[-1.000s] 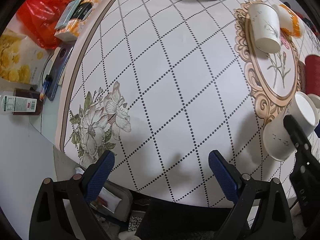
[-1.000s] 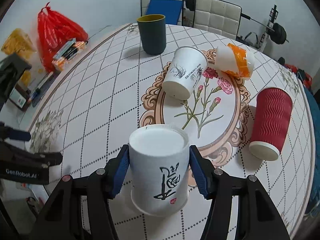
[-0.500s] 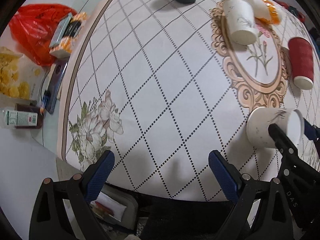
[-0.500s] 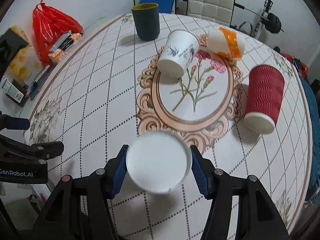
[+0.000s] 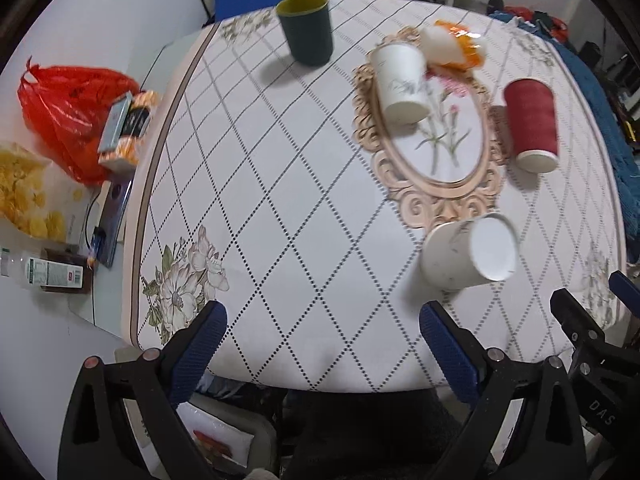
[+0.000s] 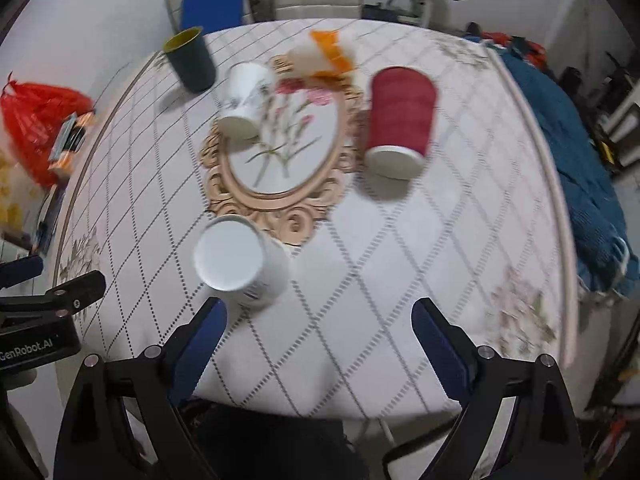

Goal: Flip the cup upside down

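Observation:
A white paper cup (image 6: 240, 262) stands upside down near the table's front edge, its flat base up; it also shows in the left wrist view (image 5: 470, 254). My right gripper (image 6: 320, 332) is open and empty, drawn back just right of the cup. My left gripper (image 5: 320, 340) is open and empty over the front edge, left of the cup. The right gripper's body (image 5: 592, 344) shows at the lower right of the left wrist view.
Upside down on the round table (image 5: 280, 160) stand another white cup (image 5: 402, 80), a red ribbed cup (image 5: 532, 120) and an orange-and-white cup (image 5: 448, 46). A dark green cup (image 5: 306, 28) stands upright at the back. A red bag (image 5: 68, 108) and boxes lie left of the table.
My right gripper has opened, let go of the white cup and pulled back and up. The cup now stands free, base up. Both grippers have risen, showing more of the table.

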